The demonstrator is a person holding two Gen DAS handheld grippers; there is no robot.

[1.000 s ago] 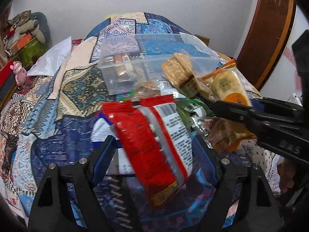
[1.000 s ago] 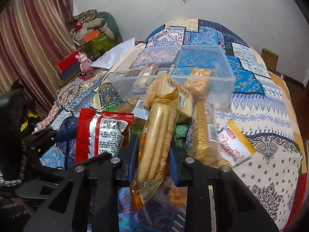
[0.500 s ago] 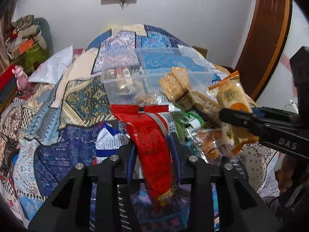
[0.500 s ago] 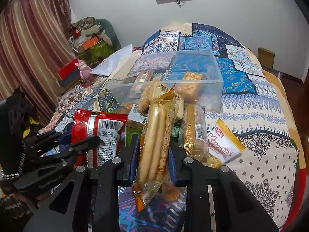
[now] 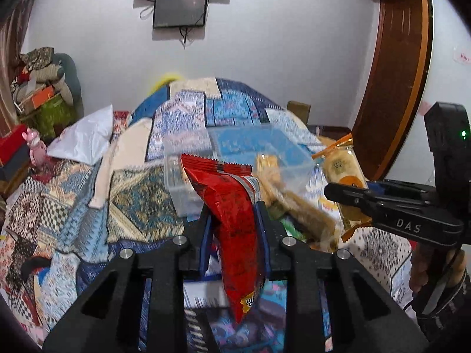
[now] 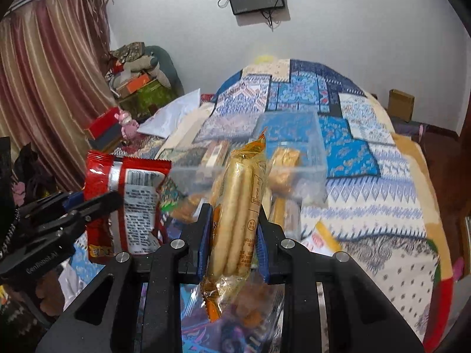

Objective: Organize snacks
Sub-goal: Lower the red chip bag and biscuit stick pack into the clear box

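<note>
My left gripper (image 5: 234, 220) is shut on a red snack bag (image 5: 232, 214) and holds it upright above the bed; the bag also shows in the right wrist view (image 6: 129, 200). My right gripper (image 6: 234, 226) is shut on a clear packet of long yellow biscuit sticks (image 6: 238, 214), also seen in the left wrist view (image 5: 344, 182). A clear plastic box (image 6: 291, 147) with a few snacks inside sits on the bed just beyond both grippers; it shows in the left wrist view (image 5: 250, 147) too.
Several loose snack packets (image 6: 282, 214) lie on the patterned quilt (image 6: 368, 176) in front of the box. A white pillow (image 5: 85, 138) lies left. Boxes and a pink toy (image 6: 126, 123) stand by the curtain. A wooden door (image 5: 391, 73) is at right.
Both grippers have risen and tilted up with their packets. The left gripper closed on the red bag and lifted it off the pile.
</note>
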